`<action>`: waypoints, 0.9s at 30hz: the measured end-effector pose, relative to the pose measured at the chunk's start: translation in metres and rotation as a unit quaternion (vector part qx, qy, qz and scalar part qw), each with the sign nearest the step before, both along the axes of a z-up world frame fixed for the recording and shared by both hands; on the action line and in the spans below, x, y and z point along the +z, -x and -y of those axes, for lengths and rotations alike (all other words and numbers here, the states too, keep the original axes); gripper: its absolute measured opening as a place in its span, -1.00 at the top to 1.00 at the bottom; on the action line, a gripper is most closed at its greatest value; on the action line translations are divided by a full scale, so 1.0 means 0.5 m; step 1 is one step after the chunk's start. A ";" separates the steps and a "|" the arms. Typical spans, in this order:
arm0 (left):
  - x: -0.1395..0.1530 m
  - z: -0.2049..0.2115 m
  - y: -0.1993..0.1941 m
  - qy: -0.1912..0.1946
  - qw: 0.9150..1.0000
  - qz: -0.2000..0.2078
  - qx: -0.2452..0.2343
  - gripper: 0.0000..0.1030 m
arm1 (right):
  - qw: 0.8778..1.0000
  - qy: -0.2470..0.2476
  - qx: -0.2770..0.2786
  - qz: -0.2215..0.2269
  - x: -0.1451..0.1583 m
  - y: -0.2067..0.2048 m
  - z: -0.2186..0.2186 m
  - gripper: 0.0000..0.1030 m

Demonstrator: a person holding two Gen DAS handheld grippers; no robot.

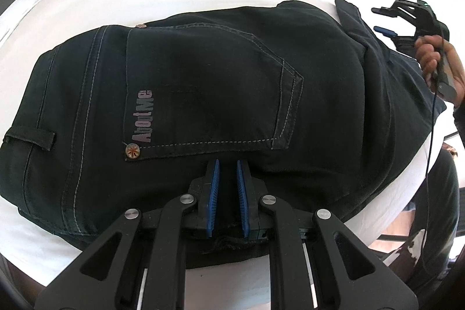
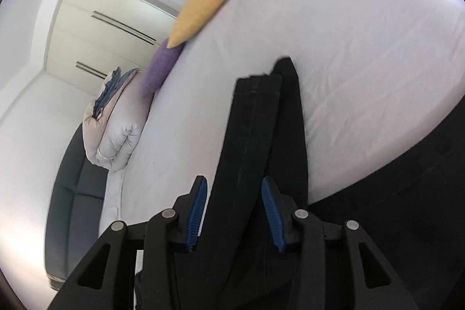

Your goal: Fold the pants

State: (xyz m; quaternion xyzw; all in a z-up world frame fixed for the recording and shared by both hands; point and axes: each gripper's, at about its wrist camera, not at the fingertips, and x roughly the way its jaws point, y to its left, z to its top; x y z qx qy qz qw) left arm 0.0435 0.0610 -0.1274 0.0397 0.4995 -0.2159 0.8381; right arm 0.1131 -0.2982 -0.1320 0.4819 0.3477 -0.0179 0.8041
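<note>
The pants [image 1: 203, 95] run off the left edge, their waistband hidden behind the left tongs [image 1: 228, 185].
</note>
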 end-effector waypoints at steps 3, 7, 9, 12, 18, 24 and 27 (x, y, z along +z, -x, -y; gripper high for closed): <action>-0.001 0.002 -0.005 -0.003 1.000 0.000 -0.001 0.76 | 1.000 -0.015 0.008 -0.013 -0.024 -0.025 0.001 0.15; -0.002 0.015 -0.008 -0.004 1.000 0.001 0.000 0.76 | 0.999 -0.023 -0.003 -0.039 -0.043 -0.043 0.010 0.15; -0.003 0.016 -0.007 -0.004 1.000 0.001 0.000 0.76 | 0.999 -0.022 0.000 -0.045 -0.046 -0.051 0.009 0.18; -0.003 0.015 -0.006 -0.003 1.000 0.001 0.000 0.76 | 0.998 -0.048 -0.004 -0.035 -0.056 -0.067 0.016 0.18; -0.004 0.012 -0.007 -0.003 1.000 0.001 0.001 0.76 | 0.998 -0.065 -0.026 -0.011 -0.066 -0.115 0.039 0.20; -0.004 0.011 -0.005 -0.009 1.000 0.001 0.000 0.76 | 0.999 -0.036 -0.026 0.003 -0.054 -0.120 0.071 0.90; -0.004 0.012 -0.005 -0.013 1.000 0.004 0.001 0.76 | 0.999 0.002 -0.024 0.034 0.012 -0.094 0.084 0.91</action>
